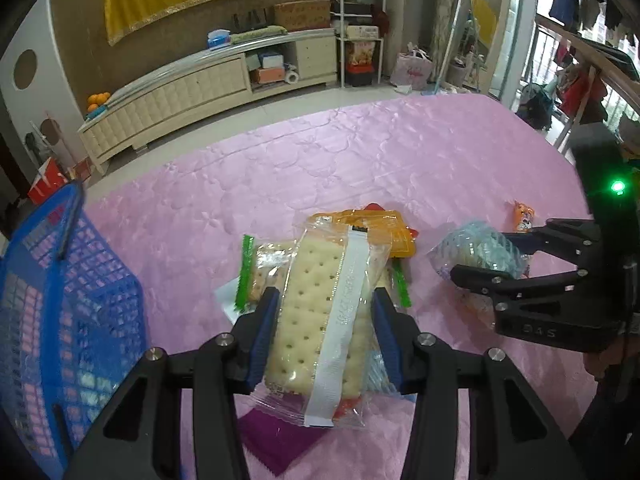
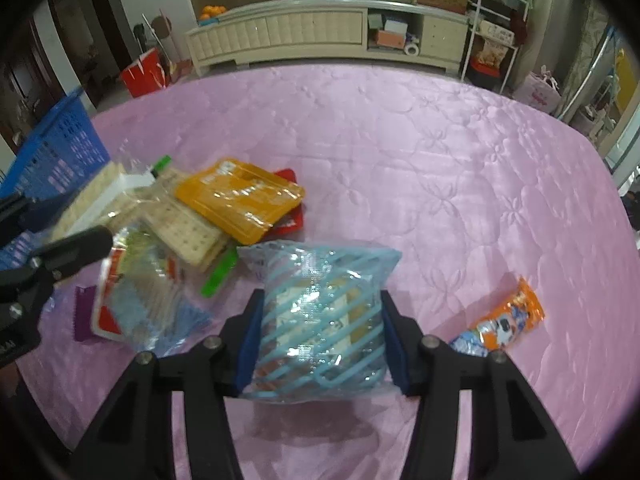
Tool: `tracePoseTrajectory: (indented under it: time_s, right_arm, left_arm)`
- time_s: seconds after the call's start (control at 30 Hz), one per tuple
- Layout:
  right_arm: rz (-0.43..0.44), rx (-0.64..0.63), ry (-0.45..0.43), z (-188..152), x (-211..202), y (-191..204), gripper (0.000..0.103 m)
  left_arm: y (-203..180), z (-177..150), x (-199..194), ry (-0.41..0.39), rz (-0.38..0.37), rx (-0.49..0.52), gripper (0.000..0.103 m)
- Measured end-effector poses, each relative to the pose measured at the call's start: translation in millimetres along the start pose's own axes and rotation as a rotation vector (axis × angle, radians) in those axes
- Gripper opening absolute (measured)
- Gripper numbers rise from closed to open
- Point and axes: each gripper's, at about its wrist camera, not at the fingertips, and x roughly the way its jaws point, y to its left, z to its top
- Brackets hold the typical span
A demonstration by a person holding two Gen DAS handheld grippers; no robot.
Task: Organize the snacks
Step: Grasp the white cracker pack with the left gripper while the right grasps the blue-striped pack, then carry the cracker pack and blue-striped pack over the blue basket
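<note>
The left gripper (image 1: 325,322) clenched a clear cracker packet (image 1: 320,320), its white seam print unreadable; the right gripper (image 2: 322,338) grasped a blue-striped packet (image 2: 320,316), an orange packet (image 2: 508,320) at three o'clock

Both fisheye views are evenly lit by soft daylight from the windows (image 1: 576,32) at right. The pink cloth (image 1: 360,152) shows a mild sheen and faint shadows. Straight lines bow strongly toward the dark vignetted corners. The blue basket (image 1: 60,300) and left-side packets (image 2: 136,280) are motion-blurred; the centres stay sharp.
</note>
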Motion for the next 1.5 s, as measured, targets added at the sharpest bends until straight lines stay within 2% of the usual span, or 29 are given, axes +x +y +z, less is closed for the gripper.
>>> tracePoseTrajectory:
  time_s: [0.2, 0.47, 0.77, 1.1, 1.5]
  right_arm:
    - [0.025, -0.019, -0.068, -8, -48, 12, 0.058]
    - [0.052, -0.038, -0.136, -1, -96, 35, 0.058]
    - [0.086, -0.068, -0.211, 3, -138, 73, 0.058]
    - [0.143, -0.128, -0.252, 13, -161, 129, 0.058]
    - [0.216, -0.240, -0.271, 23, -161, 209, 0.058]
  left_arm:
    - [-1, -9, -30, -0.033, 0.006, -0.026, 0.044]
    - [0, -23, -84, -0.091, 0.022, -0.035, 0.044]
    - [23, -38, -146, -0.172, 0.046, -0.059, 0.044]
    - [72, -60, -210, -0.262, 0.100, -0.125, 0.044]
    - [144, -100, -255, -0.297, 0.179, -0.225, 0.044]
